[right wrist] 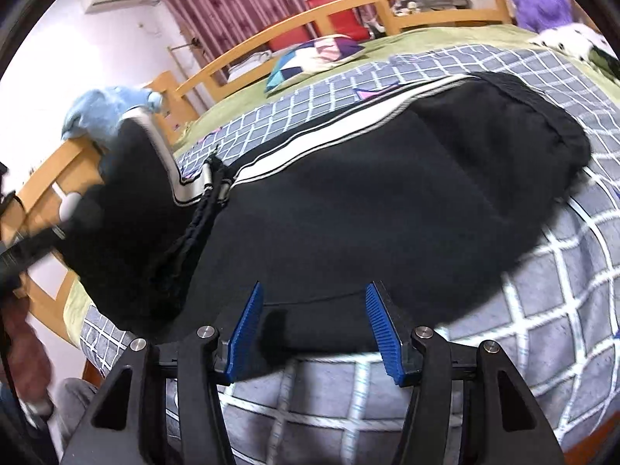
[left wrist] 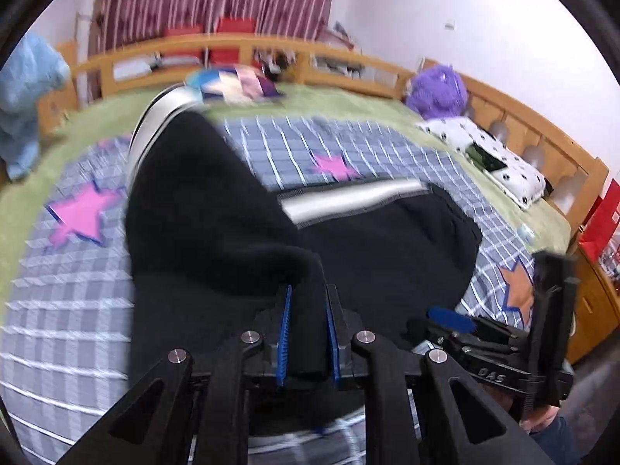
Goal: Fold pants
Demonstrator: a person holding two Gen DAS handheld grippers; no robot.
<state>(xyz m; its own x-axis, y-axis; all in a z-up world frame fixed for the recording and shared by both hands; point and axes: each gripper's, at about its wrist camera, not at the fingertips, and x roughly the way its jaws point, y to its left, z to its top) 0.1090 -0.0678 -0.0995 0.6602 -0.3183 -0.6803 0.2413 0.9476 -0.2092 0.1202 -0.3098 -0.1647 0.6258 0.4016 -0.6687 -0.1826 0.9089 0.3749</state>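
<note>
A: Step in hand?
B: First fold, judged. Pants (left wrist: 217, 209) spread on bed (left wrist: 69, 302); one leg end raised and carried over.

A: Left tongs (left wrist: 308, 329)?
B: Nearly closed, clamped on black cloth. Pitched downward.

A: Right tongs (right wrist: 316, 325)?
B: About half open, pads clear of cloth, hem edge between them. Pitched downward over near edge.

A: Next move?
B: Lay raised leg flat, edges aligned, then release.

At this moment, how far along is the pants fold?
Done: the black pants with white side stripes lie on the checked star-patterned bedspread. In hand: the left gripper is shut on a raised bunch of black fabric; the right gripper is open over the near edge. Left: completing the fold and flattening it.
</note>
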